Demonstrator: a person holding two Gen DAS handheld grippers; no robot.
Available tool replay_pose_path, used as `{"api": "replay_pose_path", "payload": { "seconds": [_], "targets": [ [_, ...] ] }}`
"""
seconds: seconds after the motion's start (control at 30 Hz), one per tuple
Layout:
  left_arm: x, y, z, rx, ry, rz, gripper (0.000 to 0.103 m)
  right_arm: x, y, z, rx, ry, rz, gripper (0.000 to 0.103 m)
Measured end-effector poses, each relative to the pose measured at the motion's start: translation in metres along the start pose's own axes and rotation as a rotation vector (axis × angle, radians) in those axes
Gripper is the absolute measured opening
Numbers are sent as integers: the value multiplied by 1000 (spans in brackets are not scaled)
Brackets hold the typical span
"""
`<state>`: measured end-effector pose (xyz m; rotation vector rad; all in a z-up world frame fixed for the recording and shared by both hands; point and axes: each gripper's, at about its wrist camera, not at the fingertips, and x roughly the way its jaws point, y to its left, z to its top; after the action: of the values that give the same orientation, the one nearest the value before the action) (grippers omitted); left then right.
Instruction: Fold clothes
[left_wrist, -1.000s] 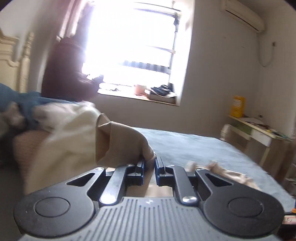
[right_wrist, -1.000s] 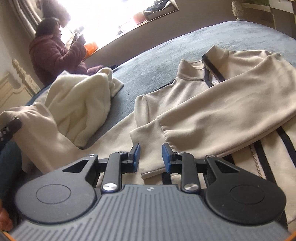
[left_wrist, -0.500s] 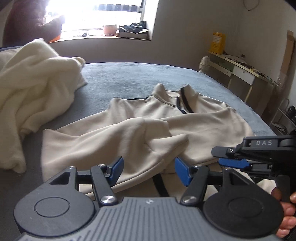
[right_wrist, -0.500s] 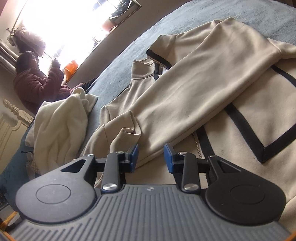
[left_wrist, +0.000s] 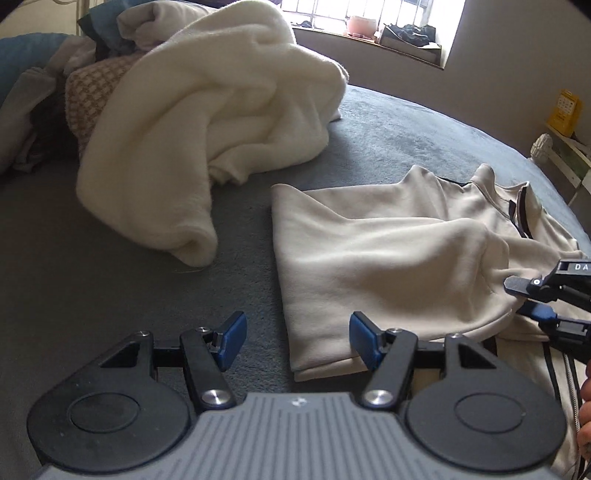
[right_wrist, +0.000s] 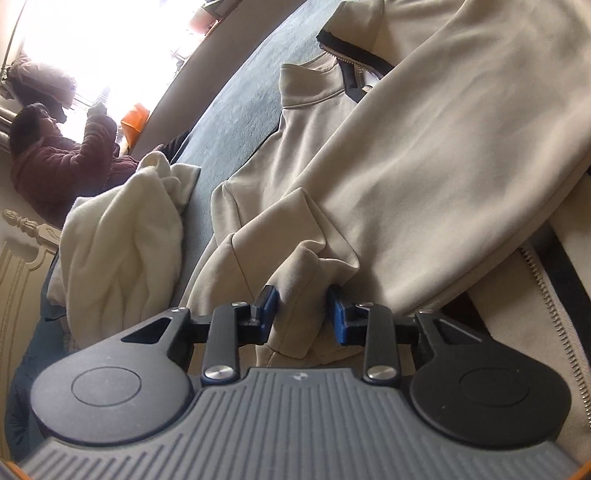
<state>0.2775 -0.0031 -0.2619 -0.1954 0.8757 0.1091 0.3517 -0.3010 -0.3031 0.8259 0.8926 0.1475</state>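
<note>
A beige zip jacket (left_wrist: 388, 258) with black trim lies flat on the grey bed cover (left_wrist: 110, 277), sleeves folded across its front. My left gripper (left_wrist: 295, 341) stands open just above the jacket's near left corner, and the folded hem edge lies between its blue pads without touching them. My right gripper (right_wrist: 303, 314) sits low over the jacket (right_wrist: 406, 147). Its jaws are closing around a bunched sleeve cuff (right_wrist: 299, 280) that stands between the pads, not visibly squeezed. In the left wrist view the right gripper (left_wrist: 524, 299) shows at the right edge.
A crumpled white fleece (left_wrist: 221, 129) is heaped on the bed left of the jacket, with more clothes behind it. A person in a dark red coat (right_wrist: 55, 158) sits by the bright window. A cream headboard (right_wrist: 18, 266) stands at the left.
My left gripper let go of the beige cloth, opened wide and dropped to the jacket's near corner. My right gripper sank and rolled onto the sleeve cuff.
</note>
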Motion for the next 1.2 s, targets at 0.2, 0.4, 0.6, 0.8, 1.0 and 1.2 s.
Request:
{"api": "replay_pose_path", "payload": {
  "seconds": [0.2, 0.4, 0.6, 0.8, 1.0, 1.2],
  "targets": [
    [-11, -8, 13, 7, -74, -97, 63, -51, 32, 20, -132, -201, 25, 7],
    [4, -29, 19, 46, -46, -141, 63, -133, 11, 78, -198, -446, -37, 7],
    [32, -60, 22, 61, 19, -167, 63, -152, -69, 106, -123, -464, -216, 7],
    [47, -85, 34, 86, 51, -179, 63, -138, -97, 114, -83, -410, -213, 7],
    [55, -98, 26, 145, 82, -160, 65, -150, -87, 124, -194, -491, -140, 8],
    [58, -100, 20, 146, 92, -153, 66, -115, -172, 120, 49, -323, -222, 8]
  ]
}}
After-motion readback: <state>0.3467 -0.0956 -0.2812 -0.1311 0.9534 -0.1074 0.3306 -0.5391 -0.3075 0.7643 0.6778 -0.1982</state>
